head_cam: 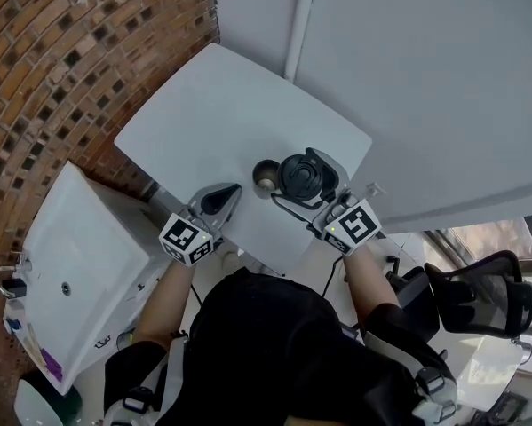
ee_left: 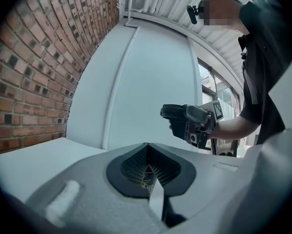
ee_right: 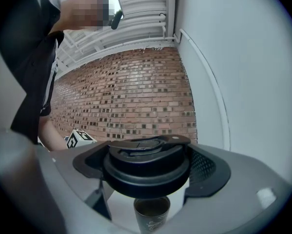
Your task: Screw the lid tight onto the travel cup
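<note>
On the white table (head_cam: 212, 122) the open travel cup (head_cam: 266, 177) stands upright, a dark cup with pale print. The black lid (head_cam: 301, 177) hangs just right of the cup's mouth, with my right gripper (head_cam: 305, 172) shut on its sides. In the right gripper view the lid (ee_right: 146, 165) fills the jaws and the cup (ee_right: 152, 217) stands below and beyond it. My left gripper (head_cam: 234, 191) is shut and empty, just left of the cup. In the left gripper view a sliver of the cup (ee_left: 146, 180) shows past the shut left gripper (ee_left: 147, 147), and the right gripper (ee_left: 187, 122) hovers beyond.
A brick wall (head_cam: 61, 60) runs along the left and a white panel wall (head_cam: 425, 78) stands behind the table. A white cabinet (head_cam: 79, 264) sits low at the left. A dark chair (head_cam: 479, 300) is at the right, beyond the table's near edge.
</note>
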Available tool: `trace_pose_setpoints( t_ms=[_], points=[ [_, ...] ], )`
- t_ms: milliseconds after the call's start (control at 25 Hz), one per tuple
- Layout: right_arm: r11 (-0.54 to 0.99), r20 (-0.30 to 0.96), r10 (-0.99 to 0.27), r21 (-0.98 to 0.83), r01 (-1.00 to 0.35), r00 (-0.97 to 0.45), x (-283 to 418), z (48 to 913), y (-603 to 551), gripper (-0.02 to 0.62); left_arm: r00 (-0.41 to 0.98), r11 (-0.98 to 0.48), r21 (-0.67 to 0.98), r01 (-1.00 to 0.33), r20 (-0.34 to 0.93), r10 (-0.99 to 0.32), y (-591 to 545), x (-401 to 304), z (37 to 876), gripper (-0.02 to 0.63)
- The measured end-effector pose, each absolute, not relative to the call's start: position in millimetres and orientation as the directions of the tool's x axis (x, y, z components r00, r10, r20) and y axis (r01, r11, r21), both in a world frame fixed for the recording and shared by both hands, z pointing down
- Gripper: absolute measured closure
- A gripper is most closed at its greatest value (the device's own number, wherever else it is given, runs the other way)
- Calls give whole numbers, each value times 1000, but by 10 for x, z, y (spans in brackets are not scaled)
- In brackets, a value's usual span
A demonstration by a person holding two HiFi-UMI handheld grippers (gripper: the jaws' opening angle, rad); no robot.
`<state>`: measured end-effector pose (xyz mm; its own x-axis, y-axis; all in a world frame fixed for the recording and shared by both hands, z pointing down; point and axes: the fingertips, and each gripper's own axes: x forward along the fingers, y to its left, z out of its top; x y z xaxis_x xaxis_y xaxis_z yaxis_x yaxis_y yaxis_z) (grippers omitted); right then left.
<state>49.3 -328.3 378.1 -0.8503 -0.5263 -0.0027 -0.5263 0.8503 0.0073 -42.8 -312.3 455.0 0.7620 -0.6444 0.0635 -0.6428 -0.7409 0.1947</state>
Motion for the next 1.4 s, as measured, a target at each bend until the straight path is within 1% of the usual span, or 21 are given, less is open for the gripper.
trace_pose_setpoints(
  t_ms=[360,400,440,480,520,560,640,840,1040,1240,1400],
  points=[
    [828,58,-555,-59,-557,-830,449,4238,-3467,120,777,-747,219,-628,138,-614,-3261,-397,5071,603],
    [824,62,-560,-63,-564,-826,463,4282,-3487,120,784,-754,217,-620,150,-602,-3272,-380,5166,590],
    [819,65,-566,-68,-569,-822,481,4323,-3498,120,792,-763,213,-610,165,-587,-3276,-354,5274,538],
    [816,68,-570,-73,-573,-819,501,4362,-3503,120,799,-773,204,-601,183,-573,-3276,-318,5395,468],
    [813,72,-573,-77,-577,-817,521,4404,-3508,120,803,-783,187,-593,206,-559,-3279,-280,5534,316],
    [811,78,-575,-78,-580,-814,536,4449,-3517,120,804,-792,167,-587,231,-547,-3291,-244,5683,256],
    [806,92,-580,-79,-587,-809,555,4544,-3537,120,807,-804,150,-575,269,-527,-3328,-176,5946,233],
    [788,104,-600,-97,-608,-793,605,4731,-3554,120,827,-829,148,-539,278,-489,-3441,-5,6260,233],
    [787,111,-602,-81,-611,-790,652,4796,-3586,120,850,-883,72,-464,318,-421,-3470,205,6432,233],
    [778,113,-608,-112,-618,-786,599,4744,-3595,120,872,-884,131,-449,279,-402,-3539,286,6435,233],
    [778,112,-608,-113,-618,-786,619,4749,-3617,120,891,-908,111,-404,274,-362,-3556,379,6421,235]
  ],
)
